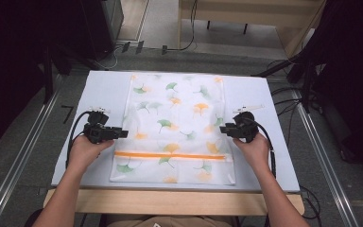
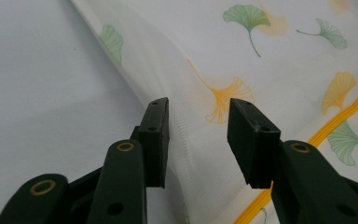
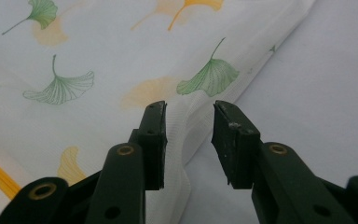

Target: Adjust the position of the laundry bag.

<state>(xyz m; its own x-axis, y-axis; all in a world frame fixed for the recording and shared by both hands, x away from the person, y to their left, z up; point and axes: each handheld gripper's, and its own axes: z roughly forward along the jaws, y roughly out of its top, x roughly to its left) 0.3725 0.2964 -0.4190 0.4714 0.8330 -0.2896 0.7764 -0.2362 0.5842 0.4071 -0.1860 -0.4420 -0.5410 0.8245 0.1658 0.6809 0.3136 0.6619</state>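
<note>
Mesh bag (image 1: 177,127) flat on table (image 1: 104,90); tools flank edges, jaws apart.

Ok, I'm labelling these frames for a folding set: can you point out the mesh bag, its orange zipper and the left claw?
mesh bag (image 1: 179,118): high view, on the leaf-printed middle of the bag.
orange zipper (image 1: 170,155): high view, midway along the orange strip.
left claw (image 2: 198,135): left gripper view, midway between its open tips, over the bag's edge.

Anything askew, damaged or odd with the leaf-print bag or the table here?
Nothing stands out. The white mesh bag with ginkgo-leaf print and orange zipper lies flat and square on the pale grey table; the left gripper and right gripper stand open at its side edges.
</note>
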